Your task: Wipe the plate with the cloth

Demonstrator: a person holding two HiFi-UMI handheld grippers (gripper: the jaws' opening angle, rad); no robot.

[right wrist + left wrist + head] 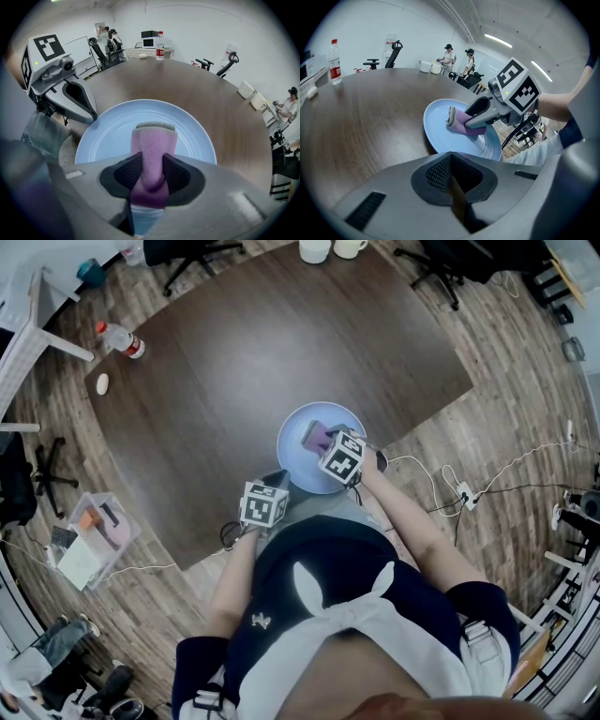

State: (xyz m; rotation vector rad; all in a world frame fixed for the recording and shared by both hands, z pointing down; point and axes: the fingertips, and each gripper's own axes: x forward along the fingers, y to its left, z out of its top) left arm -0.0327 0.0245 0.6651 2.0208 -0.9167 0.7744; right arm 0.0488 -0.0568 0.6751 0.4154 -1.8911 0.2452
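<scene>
In its own view, right gripper [151, 165] pinches cloth [153, 139] on plate [107, 136].

1. The plate [298, 463] [439, 127] [110, 133] is round, pale blue and shallow, with faint concentric rings inside a low raised rim. It lies on the dark wood counter [244, 362]. In the head view it is at about 5 o'clock from the counter's middle, close to the near edge.
2. The cloth [315, 437] [460, 122] [152, 143] is purple-pink and folded into a thick strip with a pale stitched end. The right tool [342, 456] [151, 171] pinches it between its jaws, and it rests on the plate's face. In the right gripper view it runs from the 6 o'clock side to the plate's centre, with the stitched end towards 12 o'clock.
</scene>
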